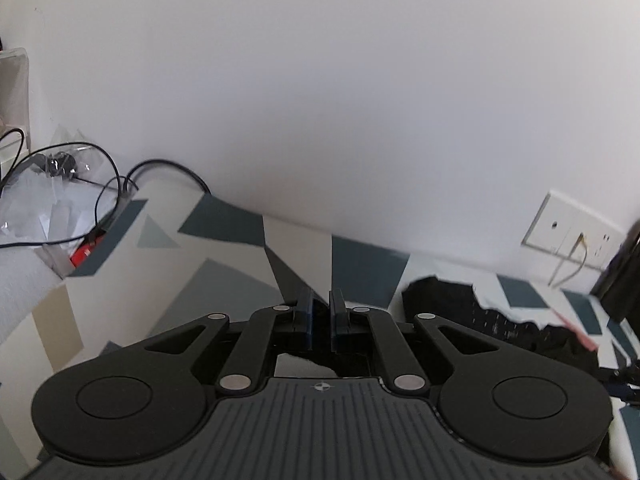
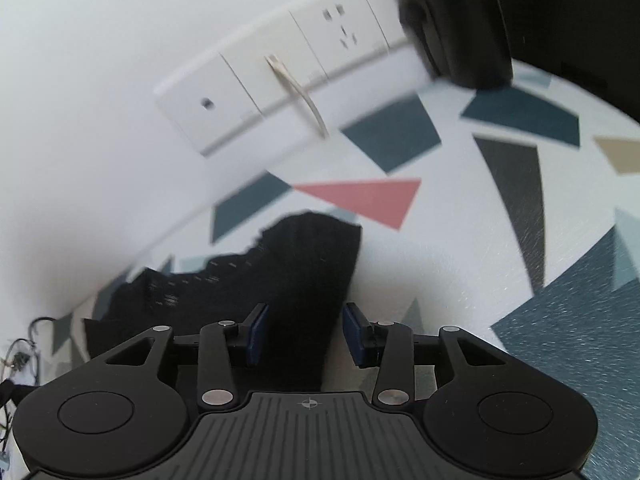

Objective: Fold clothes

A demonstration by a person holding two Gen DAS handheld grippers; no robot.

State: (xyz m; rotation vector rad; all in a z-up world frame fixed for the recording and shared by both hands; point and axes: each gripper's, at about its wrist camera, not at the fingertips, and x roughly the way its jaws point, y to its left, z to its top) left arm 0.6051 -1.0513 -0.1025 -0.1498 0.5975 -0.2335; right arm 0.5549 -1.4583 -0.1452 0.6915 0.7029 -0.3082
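Note:
A black garment [image 2: 304, 264] lies on a patterned tablecloth [image 2: 460, 240] by the wall. In the right wrist view my right gripper [image 2: 306, 336] is open, its blue pads on either side of a strip of the garment that runs under it. In the left wrist view the same black garment [image 1: 472, 312] lies to the right. My left gripper [image 1: 321, 320] has its jaws nearly together, with a narrow gap and dark fabric showing between and below them. Whether it pinches the fabric I cannot tell.
A white socket panel [image 2: 280, 76] with a pale cable is on the wall behind the table. A black object [image 2: 460, 20] stands at the far right. At the far left are a clear plastic bag [image 1: 44, 200], black cables and a red item.

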